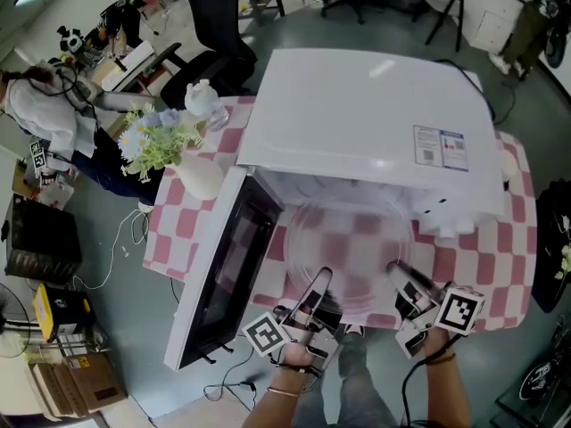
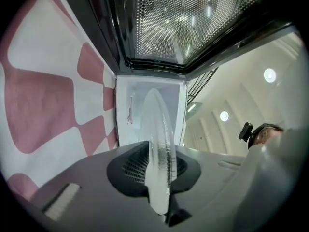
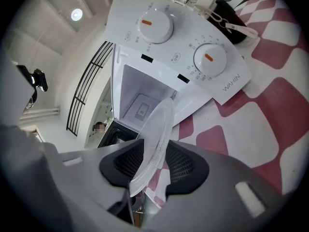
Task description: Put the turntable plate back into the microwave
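Observation:
The clear glass turntable plate (image 1: 352, 252) hovers level in front of the open white microwave (image 1: 375, 123), over the pink-and-white checked cloth (image 1: 508, 257). My left gripper (image 1: 321, 279) is shut on the plate's near left rim. In the left gripper view the plate (image 2: 159, 144) runs edge-on between the pads of that gripper (image 2: 159, 178) toward the cavity. My right gripper (image 1: 393, 270) is at the near right rim. In the right gripper view the plate (image 3: 157, 139) lies between the pads of my right gripper (image 3: 154, 170) with a gap on the right side, so these jaws are open.
The microwave door (image 1: 223, 266) swings out to the left, close to my left gripper. Two dials (image 3: 155, 23) sit on the control panel beside the cavity (image 3: 140, 100). A vase of flowers (image 1: 165, 141) and a bottle (image 1: 203, 101) stand at the table's left. A person (image 1: 45, 105) sits beyond.

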The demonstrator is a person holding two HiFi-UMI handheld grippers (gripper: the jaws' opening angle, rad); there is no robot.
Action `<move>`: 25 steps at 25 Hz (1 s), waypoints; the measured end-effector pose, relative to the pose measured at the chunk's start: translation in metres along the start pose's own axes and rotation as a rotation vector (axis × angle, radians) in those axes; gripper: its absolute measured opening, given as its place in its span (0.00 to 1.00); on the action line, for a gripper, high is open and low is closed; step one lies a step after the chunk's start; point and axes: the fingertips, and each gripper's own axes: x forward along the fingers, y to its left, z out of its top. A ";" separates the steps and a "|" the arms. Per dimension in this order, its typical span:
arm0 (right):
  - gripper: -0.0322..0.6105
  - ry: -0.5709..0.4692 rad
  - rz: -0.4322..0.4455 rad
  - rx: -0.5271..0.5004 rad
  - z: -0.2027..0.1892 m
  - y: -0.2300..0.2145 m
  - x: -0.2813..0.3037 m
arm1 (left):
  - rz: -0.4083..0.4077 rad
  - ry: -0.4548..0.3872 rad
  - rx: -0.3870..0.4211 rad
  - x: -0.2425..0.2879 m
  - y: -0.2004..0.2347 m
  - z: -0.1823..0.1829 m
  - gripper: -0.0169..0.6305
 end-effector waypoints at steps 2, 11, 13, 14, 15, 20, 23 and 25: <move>0.25 -0.008 -0.006 -0.008 0.002 0.001 -0.005 | -0.001 -0.014 0.000 0.000 0.000 0.004 0.08; 0.25 -0.085 -0.171 -0.047 0.004 -0.018 -0.038 | 0.010 -0.062 0.013 0.001 -0.003 0.016 0.08; 0.25 -0.104 -0.277 -0.104 0.006 -0.028 -0.049 | 0.008 -0.068 0.013 0.003 -0.003 0.017 0.08; 0.25 -0.113 -0.336 -0.136 0.007 -0.034 -0.056 | 0.008 -0.070 0.014 0.004 -0.004 0.017 0.08; 0.25 -0.121 -0.391 -0.169 0.008 -0.038 -0.062 | 0.009 -0.072 0.014 0.005 -0.004 0.017 0.08; 0.24 -0.135 -0.548 -0.272 0.012 -0.049 -0.080 | 0.016 -0.105 0.014 0.012 -0.003 0.018 0.08; 0.23 -0.143 -0.605 -0.279 0.010 -0.056 -0.085 | 0.018 -0.122 0.015 0.016 -0.003 0.021 0.08; 0.21 -0.149 -0.643 -0.286 0.011 -0.060 -0.090 | 0.025 -0.128 0.022 0.020 -0.002 0.021 0.08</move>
